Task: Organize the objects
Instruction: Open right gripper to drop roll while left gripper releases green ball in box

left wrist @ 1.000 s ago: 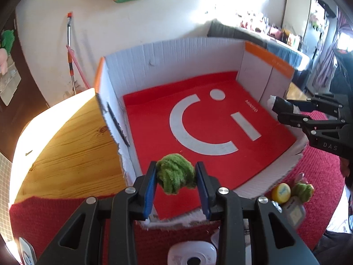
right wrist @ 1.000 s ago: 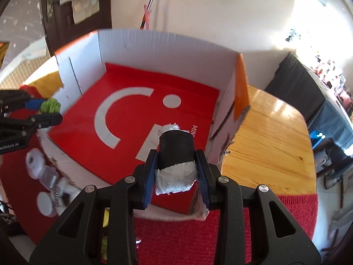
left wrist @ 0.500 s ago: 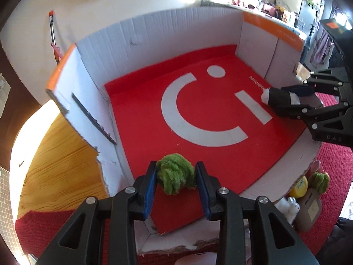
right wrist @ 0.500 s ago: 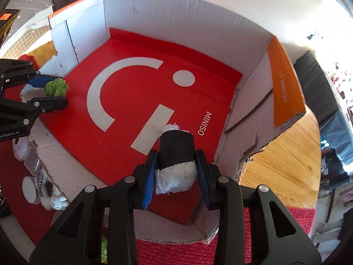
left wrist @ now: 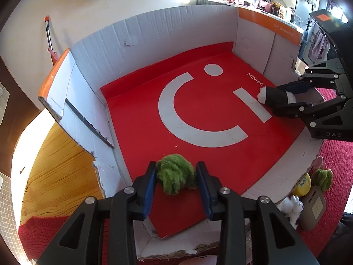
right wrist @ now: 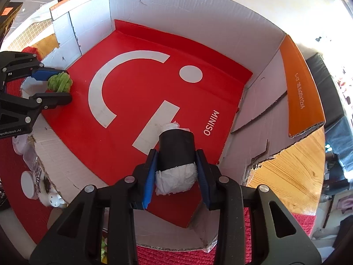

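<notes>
A large cardboard box (left wrist: 154, 33) with white walls has a red floor sheet (left wrist: 136, 114) printed with a white smile mark. My left gripper (left wrist: 176, 164) hangs low over the box's near left corner. A fuzzy green ball (left wrist: 175, 176) sits between its blue pads, which still touch it as the jaws are opening. My right gripper (right wrist: 176, 154) is shut on a black roll with white crumpled ends (right wrist: 176, 150), low over the floor beside the MINISO print. Each gripper shows in the other's view: the left gripper (right wrist: 55, 86) with the green ball (right wrist: 59, 81), the right gripper (left wrist: 278, 99) with the roll (left wrist: 275, 95).
The box (right wrist: 198, 11) stands on a red knitted cloth (left wrist: 337, 154) over a wooden table (left wrist: 55, 165). Small things lie outside its torn front wall: a yellow ball (left wrist: 303, 184), a white rabbit figure (left wrist: 291, 207), a brown bottle (left wrist: 313, 209), a round white lid (right wrist: 28, 184).
Both grippers came down from above the front wall to low over the red floor, each still carrying its thing. The left pads now sit a touch wider around the green ball.
</notes>
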{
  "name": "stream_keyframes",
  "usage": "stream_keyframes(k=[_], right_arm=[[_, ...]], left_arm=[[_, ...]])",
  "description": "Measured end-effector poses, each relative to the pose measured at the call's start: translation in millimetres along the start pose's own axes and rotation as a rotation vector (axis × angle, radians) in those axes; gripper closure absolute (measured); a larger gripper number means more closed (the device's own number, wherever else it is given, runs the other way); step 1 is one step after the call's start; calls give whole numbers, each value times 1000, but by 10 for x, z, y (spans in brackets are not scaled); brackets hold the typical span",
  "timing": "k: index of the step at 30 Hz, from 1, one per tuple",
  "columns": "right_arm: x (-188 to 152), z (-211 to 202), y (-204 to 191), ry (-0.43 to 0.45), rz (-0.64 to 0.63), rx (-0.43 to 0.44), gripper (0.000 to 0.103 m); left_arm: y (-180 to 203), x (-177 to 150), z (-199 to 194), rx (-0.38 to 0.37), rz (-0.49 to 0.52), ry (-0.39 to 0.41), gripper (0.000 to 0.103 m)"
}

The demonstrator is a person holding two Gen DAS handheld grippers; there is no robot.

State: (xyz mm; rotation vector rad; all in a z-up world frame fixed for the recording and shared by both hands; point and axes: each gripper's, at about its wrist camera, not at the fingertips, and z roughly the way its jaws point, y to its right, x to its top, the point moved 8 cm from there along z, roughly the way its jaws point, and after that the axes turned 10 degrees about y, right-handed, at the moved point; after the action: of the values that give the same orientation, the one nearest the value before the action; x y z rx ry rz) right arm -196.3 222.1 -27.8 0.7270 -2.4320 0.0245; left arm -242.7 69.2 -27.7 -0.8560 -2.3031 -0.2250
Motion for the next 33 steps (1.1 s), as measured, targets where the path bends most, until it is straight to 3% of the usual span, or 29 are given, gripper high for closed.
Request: stream_keyframes(k=[15, 33], right_arm=[[-68, -117, 29, -2, -8, -4, 69], [-102, -316, 41, 9, -5, 13, 57]], left_arm=[[8, 2, -2, -4, 5, 1, 64], [18, 17, -29, -18, 6, 7, 56]])
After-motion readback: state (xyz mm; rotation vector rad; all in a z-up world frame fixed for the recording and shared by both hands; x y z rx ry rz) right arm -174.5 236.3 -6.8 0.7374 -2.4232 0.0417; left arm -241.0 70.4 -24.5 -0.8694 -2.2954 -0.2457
